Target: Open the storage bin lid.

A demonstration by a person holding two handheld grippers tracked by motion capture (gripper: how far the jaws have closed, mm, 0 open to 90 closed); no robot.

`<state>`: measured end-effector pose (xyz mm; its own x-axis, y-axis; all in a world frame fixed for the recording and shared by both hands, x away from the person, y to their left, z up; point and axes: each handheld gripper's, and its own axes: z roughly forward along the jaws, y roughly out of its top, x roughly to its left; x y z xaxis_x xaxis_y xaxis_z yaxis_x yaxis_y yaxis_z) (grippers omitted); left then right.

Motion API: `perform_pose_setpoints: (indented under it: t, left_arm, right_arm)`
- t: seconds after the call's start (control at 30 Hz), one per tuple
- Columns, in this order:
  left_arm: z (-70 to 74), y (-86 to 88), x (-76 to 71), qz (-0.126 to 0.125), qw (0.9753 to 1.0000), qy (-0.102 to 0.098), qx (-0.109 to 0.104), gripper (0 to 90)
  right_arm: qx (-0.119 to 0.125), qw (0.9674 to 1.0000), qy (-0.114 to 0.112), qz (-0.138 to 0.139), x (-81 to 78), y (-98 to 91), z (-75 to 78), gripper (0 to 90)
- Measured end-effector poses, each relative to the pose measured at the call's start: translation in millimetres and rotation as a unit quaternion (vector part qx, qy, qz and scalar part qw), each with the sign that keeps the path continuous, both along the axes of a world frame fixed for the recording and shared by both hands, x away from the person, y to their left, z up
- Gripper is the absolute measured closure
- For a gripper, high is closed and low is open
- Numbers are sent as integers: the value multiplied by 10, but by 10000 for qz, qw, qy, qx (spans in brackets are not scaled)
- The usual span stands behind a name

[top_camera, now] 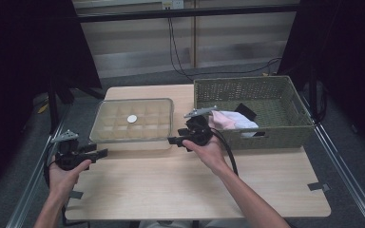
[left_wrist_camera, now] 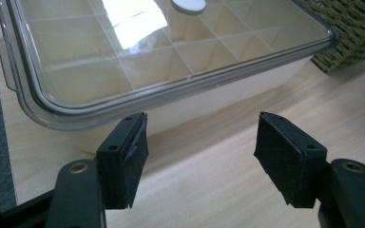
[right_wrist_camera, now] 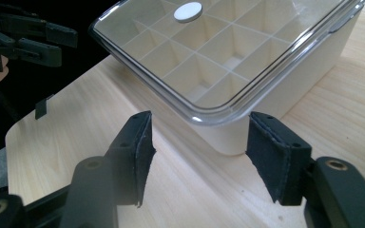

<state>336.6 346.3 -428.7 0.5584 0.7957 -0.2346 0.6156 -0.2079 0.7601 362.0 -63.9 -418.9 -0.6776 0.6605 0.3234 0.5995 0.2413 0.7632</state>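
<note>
A cream divided box (top_camera: 132, 124) with a clear lid (left_wrist_camera: 123, 52) (right_wrist_camera: 218, 52) stands on the wooden table (top_camera: 185, 180); a white round knob (top_camera: 132, 118) (left_wrist_camera: 187, 4) (right_wrist_camera: 188, 11) sits on the lid. My left gripper (top_camera: 102, 152) (left_wrist_camera: 199, 156) is open, just off the box's near left corner, with nothing between its jaws. My right gripper (top_camera: 172, 140) (right_wrist_camera: 197, 152) is open too, at the box's near right corner, jaws pointing left. The left gripper (right_wrist_camera: 33, 40) also appears far off in the right gripper view.
A green woven basket (top_camera: 275, 130) stands at the right of the box and holds pink, white and black cloth (top_camera: 230, 119). Its corner (left_wrist_camera: 351, 33) shows in the left gripper view. Cables hang behind the table. Bare wood lies in front of the box.
</note>
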Motion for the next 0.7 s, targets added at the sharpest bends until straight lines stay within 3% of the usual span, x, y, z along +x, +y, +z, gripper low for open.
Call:
perform_pose_setpoints:
  t: [0.13, 0.2, 0.33, 0.5, 0.7]
  left_arm:
    - [36, 3, 61, -34, 10000, 4, -23, 349]
    - [71, 29, 131, 75, 9998, 28, -157, 347]
    - [112, 38, 219, 142, 9997, 32, -201, 335]
    - [160, 33, 313, 27, 10000, 52, -44, 331]
    - [207, 69, 429, 51, 9999, 163, -26, 293]
  right_arm:
    - [-3, 10000, 3, -1, 56, 24, 21, 410]
    - [-1, 10000, 5, -34, 114, 43, 47, 403]
    - [-17, 10000, 50, -77, 189, 55, 79, 392]
    - [-58, 9999, 79, -107, 274, 50, 113, 379]
    - [-62, 9997, 154, -197, 399, 16, 176, 366]
